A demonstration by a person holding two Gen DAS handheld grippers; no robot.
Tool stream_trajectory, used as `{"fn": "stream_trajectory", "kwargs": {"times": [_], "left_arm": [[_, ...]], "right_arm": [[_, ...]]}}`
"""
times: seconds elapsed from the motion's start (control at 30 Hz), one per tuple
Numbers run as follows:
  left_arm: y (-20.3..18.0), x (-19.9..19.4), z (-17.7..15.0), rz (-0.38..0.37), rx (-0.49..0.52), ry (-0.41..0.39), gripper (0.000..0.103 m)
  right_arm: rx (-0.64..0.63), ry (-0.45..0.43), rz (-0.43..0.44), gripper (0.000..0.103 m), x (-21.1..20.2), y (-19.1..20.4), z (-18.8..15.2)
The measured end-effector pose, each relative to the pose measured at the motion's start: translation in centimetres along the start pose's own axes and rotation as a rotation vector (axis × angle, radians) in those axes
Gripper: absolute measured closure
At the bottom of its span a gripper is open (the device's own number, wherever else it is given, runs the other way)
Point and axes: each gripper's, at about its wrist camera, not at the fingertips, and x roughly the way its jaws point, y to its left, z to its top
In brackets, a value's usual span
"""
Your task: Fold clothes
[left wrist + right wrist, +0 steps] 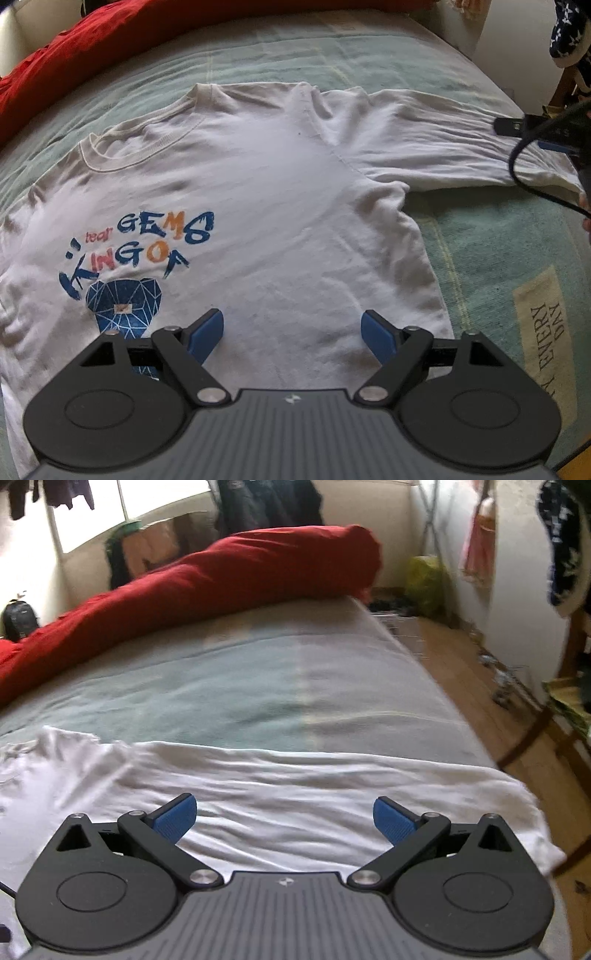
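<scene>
Right wrist: open claw [284,821] over shirt sleeve [295,805], bare bedsheet [258,694] beyond.

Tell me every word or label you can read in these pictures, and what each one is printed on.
"tear GEMS" and "KING OF": printed in blue and orange on the white T-shirt, above a blue geometric bear head.
"EVERY DAY": on a cream patch of the green bed cover; letters before it are cut off by the left gripper.
A small emblem on each gripper body has no readable letters.
Right wrist view: no readable text.
</scene>
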Motion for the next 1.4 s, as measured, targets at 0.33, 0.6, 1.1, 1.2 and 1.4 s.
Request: {"fn": "stream_trajectory", "kwargs": {"times": [0.33,0.6,1.1,1.2,1.4], "left_arm": [[1.1,-0.3,-1.1,0.020,-0.043,-0.001,0.021],[2.1,-0.6,-1.3,0.028,-0.082,-0.006,0.021],[2.9,-0.9,-2.0,0.019,-0.077,-0.020,0.021],[3.0,-0.9,-2.0,0.021,-0.078,-0.035,0.021],[3.5,-1.0,-2.6,0.026,-0.048,-0.059,0.021]], "right_arm": [[-0.048,0.027,-0.054,0.000,4.0,-0.7,1.2],[-0.021,0.010,-0.071,0.000,3.2,-0.6,2.8],[-0.101,0.080,-0.081,0.000,-0.3,0.1,-1.8],[-0.094,0.041,-0.034,0.000,-0.6,1.7,-0.7],[-0.212,0.055,0.061,0.000,0.9,7.3,-1.1]]}}
